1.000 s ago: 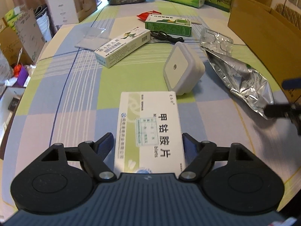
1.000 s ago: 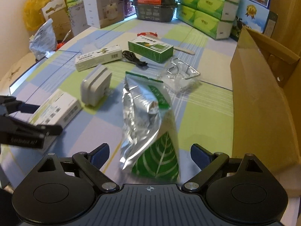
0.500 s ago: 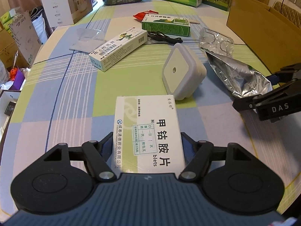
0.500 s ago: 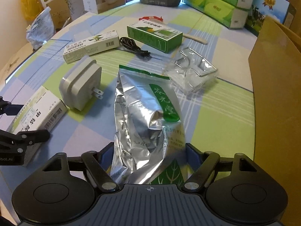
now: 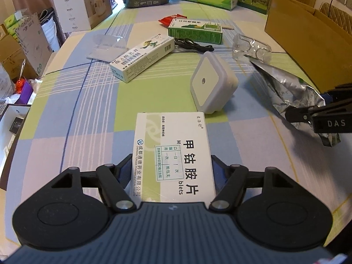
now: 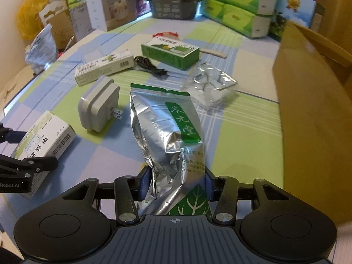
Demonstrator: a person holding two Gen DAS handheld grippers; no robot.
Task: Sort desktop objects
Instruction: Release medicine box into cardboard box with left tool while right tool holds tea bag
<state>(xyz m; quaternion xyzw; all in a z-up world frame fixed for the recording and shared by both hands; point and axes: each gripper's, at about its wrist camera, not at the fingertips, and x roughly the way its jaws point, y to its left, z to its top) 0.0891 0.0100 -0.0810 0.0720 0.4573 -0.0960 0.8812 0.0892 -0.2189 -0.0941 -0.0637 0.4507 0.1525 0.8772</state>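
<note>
Foil bag [image 6: 173, 145] pinched by right gripper [image 6: 178, 181], held level.

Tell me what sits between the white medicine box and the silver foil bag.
The grey plug-in night light stands on the tablecloth between the white medicine box and the silver foil bag, clearest in the right wrist view.

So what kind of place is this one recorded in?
Probably a home room doubling as storage: a checked tablecloth, stacked tissue packs and cartons like the cardboard box crowd the table.
</note>
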